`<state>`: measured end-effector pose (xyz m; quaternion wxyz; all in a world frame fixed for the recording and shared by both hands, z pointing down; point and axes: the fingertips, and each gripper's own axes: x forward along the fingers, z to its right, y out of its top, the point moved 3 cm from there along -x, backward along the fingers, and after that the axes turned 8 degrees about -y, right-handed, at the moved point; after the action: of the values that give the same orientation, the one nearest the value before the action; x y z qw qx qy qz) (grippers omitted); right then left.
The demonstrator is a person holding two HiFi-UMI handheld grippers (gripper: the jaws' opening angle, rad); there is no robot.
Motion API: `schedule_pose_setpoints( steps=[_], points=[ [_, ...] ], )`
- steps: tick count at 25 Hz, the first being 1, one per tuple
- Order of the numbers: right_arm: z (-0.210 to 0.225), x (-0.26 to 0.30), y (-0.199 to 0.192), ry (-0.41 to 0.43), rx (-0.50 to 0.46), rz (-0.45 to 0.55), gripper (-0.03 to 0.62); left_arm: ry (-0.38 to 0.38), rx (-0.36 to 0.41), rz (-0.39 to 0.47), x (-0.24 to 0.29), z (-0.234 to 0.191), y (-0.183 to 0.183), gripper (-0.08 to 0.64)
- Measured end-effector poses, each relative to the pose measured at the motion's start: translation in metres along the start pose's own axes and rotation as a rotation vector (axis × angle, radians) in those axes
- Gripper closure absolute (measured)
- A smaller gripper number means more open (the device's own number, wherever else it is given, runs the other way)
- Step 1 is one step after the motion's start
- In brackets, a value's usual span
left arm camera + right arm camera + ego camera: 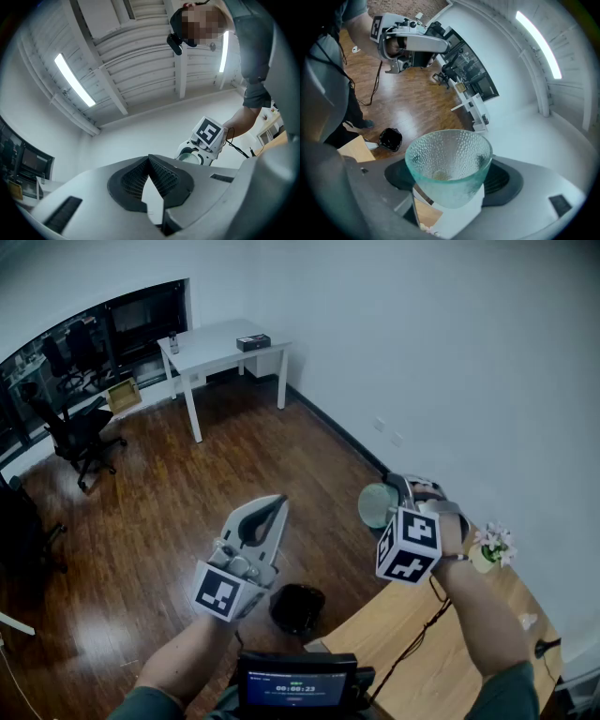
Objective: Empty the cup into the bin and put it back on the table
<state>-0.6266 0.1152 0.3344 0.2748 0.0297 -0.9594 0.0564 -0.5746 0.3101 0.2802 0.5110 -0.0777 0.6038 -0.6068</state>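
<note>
Dark wood floor (pixel 169 521) and white walls surround two grippers at mid-frame. The right gripper (pixel 401 491) clamps one flared, dimpled glass cup (pixel 449 166) in the air, up-right of one round black bin (pixel 297 607). The left gripper (pixel 267 514) is closed and empty. One wooden table (pixel 422 643) lies lower right, one white desk (pixel 220 343) upper left.

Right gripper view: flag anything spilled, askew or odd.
Nothing spilled or damaged shows. The glass cup is clamped in the right gripper, mouth toward the camera, off to one side of the black bin below. A pale patch at its bottom may be contents.
</note>
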Motion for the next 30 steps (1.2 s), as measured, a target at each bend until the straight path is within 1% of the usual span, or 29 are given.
schedule_pose_setpoints(
  steps=[5,9,12,18,22,26,30],
  points=[
    [-0.001,-0.001,-0.003,-0.011,-0.032,-0.021,0.196,-0.003,-0.002,-0.002,-0.002,0.003,-0.001,0.560],
    [0.002,-0.005,0.003,-0.017,-0.049,-0.007,0.196,-0.006,0.003,-0.007,-0.001,0.006,0.000,0.560],
    [-0.004,-0.002,-0.004,-0.014,-0.084,-0.035,0.196,-0.003,-0.003,-0.006,-0.004,0.008,0.000,0.560],
    [-0.007,-0.005,0.003,-0.006,-0.120,-0.031,0.196,0.000,-0.011,-0.015,-0.009,0.013,-0.001,0.560],
    [-0.004,-0.008,0.012,-0.016,-0.144,-0.023,0.196,-0.002,-0.015,-0.017,-0.011,0.013,-0.001,0.560],
    [-0.006,-0.009,0.014,-0.009,-0.170,-0.030,0.196,0.000,-0.048,-0.040,-0.015,0.015,-0.004,0.560],
    [-0.008,-0.009,0.014,-0.007,-0.189,-0.037,0.198,-0.011,-0.061,-0.045,-0.014,0.018,-0.005,0.560]
  ],
)
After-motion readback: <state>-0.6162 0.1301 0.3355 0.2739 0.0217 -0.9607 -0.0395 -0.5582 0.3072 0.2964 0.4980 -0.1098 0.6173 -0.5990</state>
